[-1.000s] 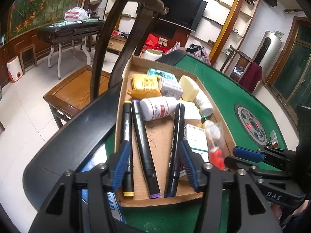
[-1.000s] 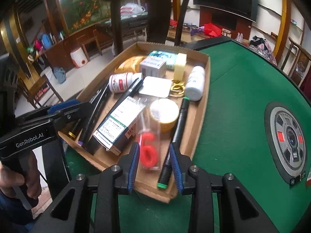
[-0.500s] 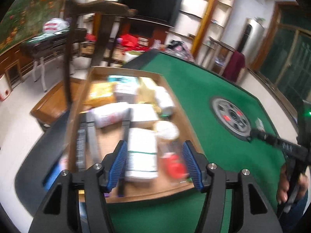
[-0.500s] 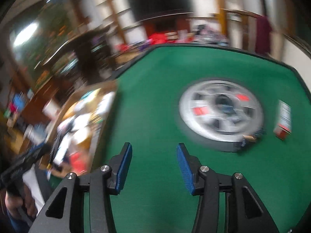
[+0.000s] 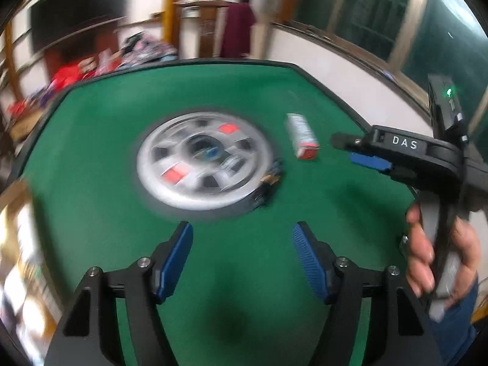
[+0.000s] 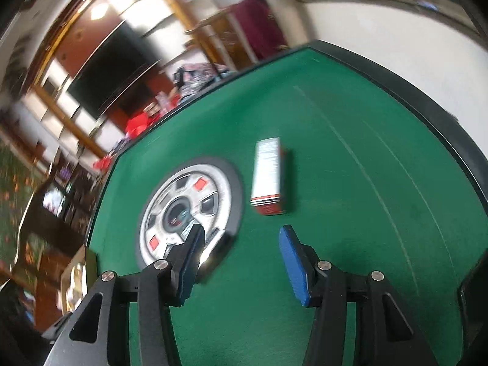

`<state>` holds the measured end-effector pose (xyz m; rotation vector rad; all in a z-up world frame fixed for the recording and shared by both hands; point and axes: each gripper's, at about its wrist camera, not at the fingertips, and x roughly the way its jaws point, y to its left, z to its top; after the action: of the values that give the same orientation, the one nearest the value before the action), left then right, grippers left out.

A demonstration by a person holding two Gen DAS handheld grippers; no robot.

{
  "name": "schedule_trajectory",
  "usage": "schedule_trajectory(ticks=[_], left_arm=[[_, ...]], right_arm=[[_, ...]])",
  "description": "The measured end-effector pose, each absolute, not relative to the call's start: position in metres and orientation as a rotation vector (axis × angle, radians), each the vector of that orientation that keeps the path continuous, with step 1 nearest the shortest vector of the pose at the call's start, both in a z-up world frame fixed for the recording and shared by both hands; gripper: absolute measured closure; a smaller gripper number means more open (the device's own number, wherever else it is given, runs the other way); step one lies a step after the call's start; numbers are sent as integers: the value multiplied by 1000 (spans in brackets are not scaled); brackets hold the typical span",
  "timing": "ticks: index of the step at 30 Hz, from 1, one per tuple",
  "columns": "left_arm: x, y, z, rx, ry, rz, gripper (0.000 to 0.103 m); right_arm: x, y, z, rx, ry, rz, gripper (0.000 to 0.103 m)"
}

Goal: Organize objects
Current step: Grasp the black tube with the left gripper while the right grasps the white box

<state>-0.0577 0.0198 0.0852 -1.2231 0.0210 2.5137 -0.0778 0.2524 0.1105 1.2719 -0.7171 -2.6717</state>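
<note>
Your left tongs (image 5: 242, 238) have just been opening – nothing between them, green bench (image 5: 91, 207) below, round hub (image 5: 202, 160) ahead, small box (image 5: 302, 140) ahead to their right. Your right tongs (image 6: 241, 244) have been opening too, empty – the box (image 6: 268, 177) lies just ahead.

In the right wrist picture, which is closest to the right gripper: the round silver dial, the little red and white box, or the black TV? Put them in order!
From the right gripper:
1. Round silver dial, partly behind its left finger.
2. Red and white box, lying on the green table just ahead.
3. Black TV, far off by the wall.
</note>
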Motion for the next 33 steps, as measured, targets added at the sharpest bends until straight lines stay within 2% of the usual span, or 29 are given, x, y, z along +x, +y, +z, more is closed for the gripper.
schedule_trajectory(ticks=[7, 10, 11, 12, 13, 14, 15, 19, 22, 29, 33], left_arm=[[-112, 92, 46, -1317, 309, 2456, 35], [-130, 101, 30, -1348, 353, 2485, 35], [-133, 99, 27, -1350, 334, 2484, 42], [-136, 100, 24, -1349, 313, 2481, 66], [-136, 98, 23, -1349, 294, 2484, 70], [-134, 96, 24, -1348, 270, 2486, 81], [-131, 92, 24, -1359, 245, 2481, 86], [-94, 61, 25, -1377, 129, 2518, 86], [-58, 31, 20, -1363, 85, 2587, 86], [-35, -12, 18, -1329, -79, 2655, 86], [-39, -11, 21, -1316, -31, 2667, 86]], right_arm=[[-83, 271, 111, 1291, -802, -2688, 46], [-87, 271, 109, 1298, -798, -2682, 46], [-88, 271, 108, 1296, -795, -2685, 46], [-89, 270, 108, 1293, -788, -2691, 46], [-90, 270, 108, 1298, -771, -2706, 46], [-91, 271, 106, 1306, -761, -2718, 46], [-91, 271, 104, 1312, -759, -2721, 46], [-96, 274, 96, 1339, -750, -2732, 46], [-108, 268, 90, 1369, -667, -2763, 38], [-145, 225, 91, 1380, -402, -2835, 33], [-165, 220, 77, 1457, -288, -2877, 35]])
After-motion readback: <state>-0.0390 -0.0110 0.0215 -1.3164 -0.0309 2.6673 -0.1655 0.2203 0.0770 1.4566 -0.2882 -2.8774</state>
